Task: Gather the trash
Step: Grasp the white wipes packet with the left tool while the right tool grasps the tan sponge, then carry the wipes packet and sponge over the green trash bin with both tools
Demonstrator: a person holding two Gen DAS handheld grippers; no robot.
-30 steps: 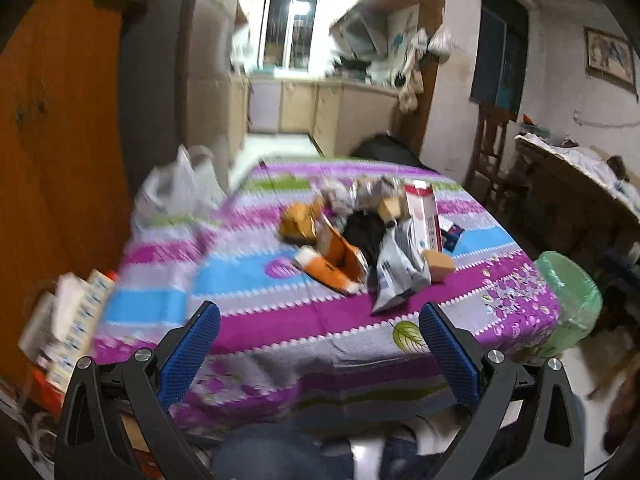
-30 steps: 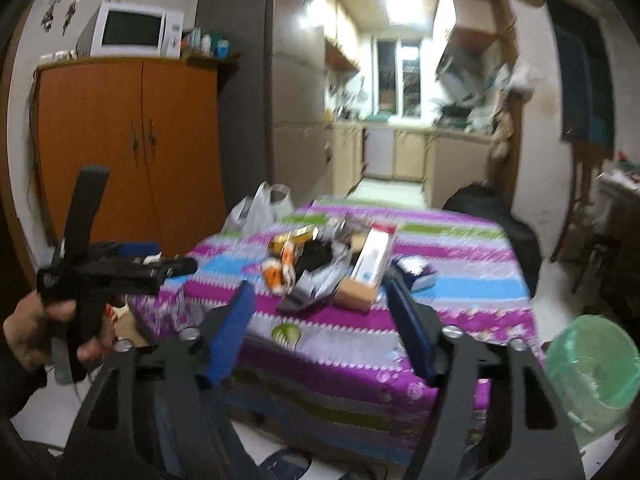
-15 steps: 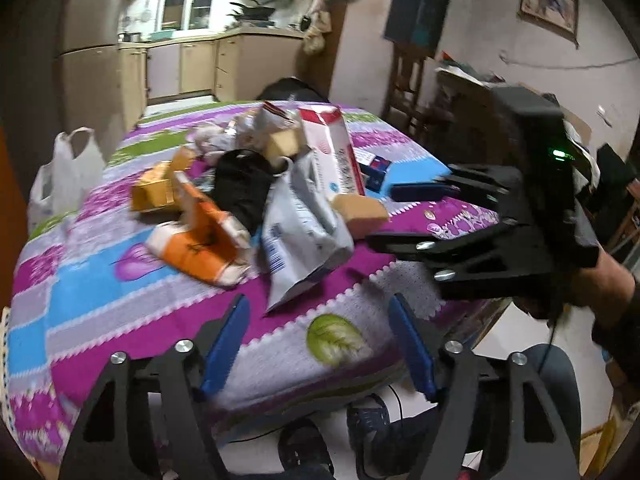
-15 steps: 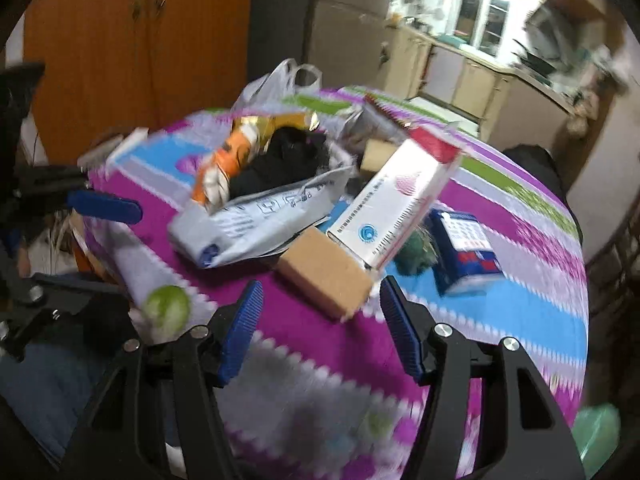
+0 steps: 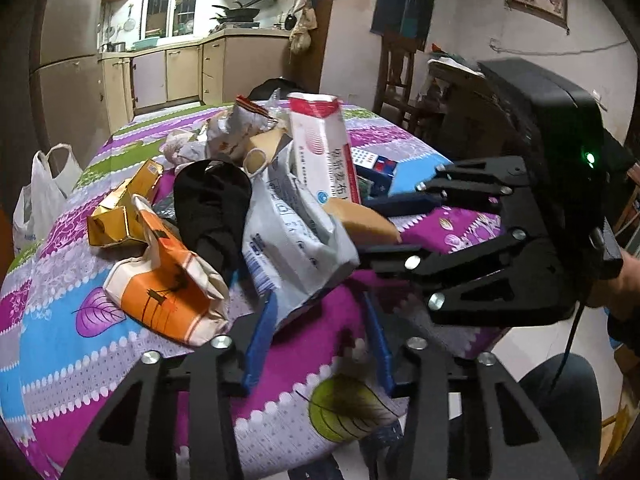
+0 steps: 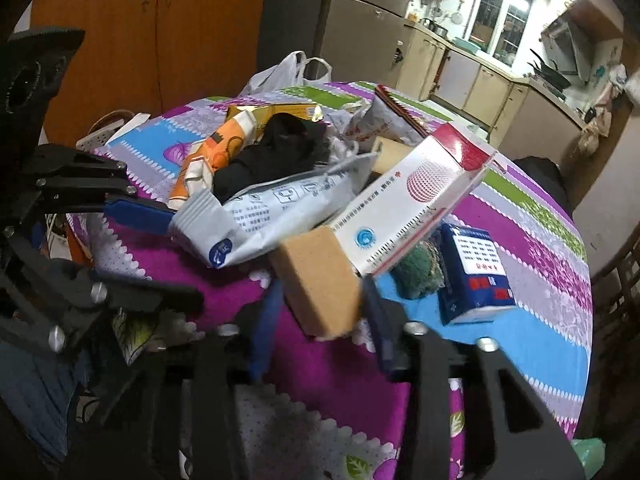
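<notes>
Right claw (image 6: 320, 312) just closed around the brown sponge (image 6: 318, 280); left claw (image 5: 316, 344) narrowing on the grey pouch (image 5: 296, 236) — the leaning carton (image 6: 416, 196) could be toppled.

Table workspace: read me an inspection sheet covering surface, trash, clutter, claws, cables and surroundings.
Surface: striped floral tablecloth.
Job's things: grey pouch, tan block, red-white carton, orange wrapper, gold box, blue box, piled together.
Clutter: black cloth in the pile.
Claws: left claw has just been closing, pouch end between pads, not gripped; right claw has just been closing, pads on tan block.
Cables: black lead hangs below right claw's handle.
Surroundings: white bag, kitchen counter, wooden cupboard.
</notes>
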